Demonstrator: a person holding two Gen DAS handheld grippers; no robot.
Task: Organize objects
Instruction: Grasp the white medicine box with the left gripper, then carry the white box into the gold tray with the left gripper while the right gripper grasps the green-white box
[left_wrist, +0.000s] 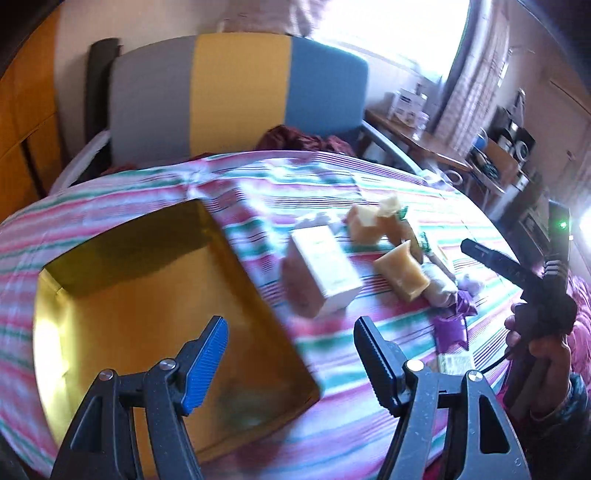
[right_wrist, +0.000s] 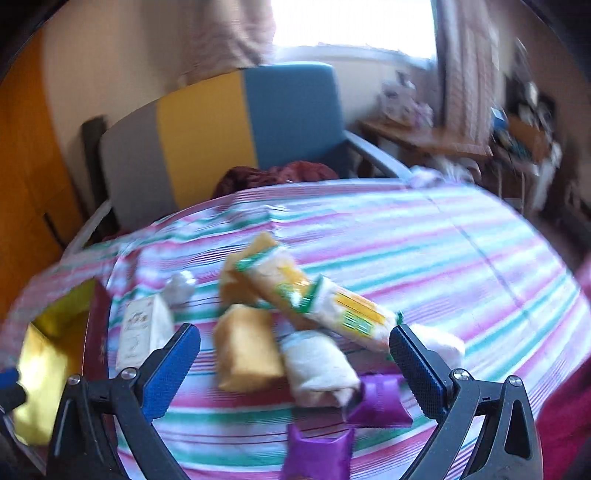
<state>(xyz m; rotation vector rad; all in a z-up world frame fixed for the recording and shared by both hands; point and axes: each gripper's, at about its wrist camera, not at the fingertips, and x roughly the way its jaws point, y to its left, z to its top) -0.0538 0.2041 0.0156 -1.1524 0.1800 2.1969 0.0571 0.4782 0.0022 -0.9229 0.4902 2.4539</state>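
Note:
A gold-lined open box lies on the striped tablecloth at the left; its corner also shows in the right wrist view. A white carton stands beside it. Tan snack packets, a white packet, yellow-green wrapped packets and purple packets lie in a heap to the right. My left gripper is open and empty above the box's right rim. My right gripper is open and empty over the heap; it also shows in the left wrist view.
A grey, yellow and blue chair stands behind the table with dark red cloth on its seat. A wooden side table with clutter is at the back right. The striped cloth stretches to the right.

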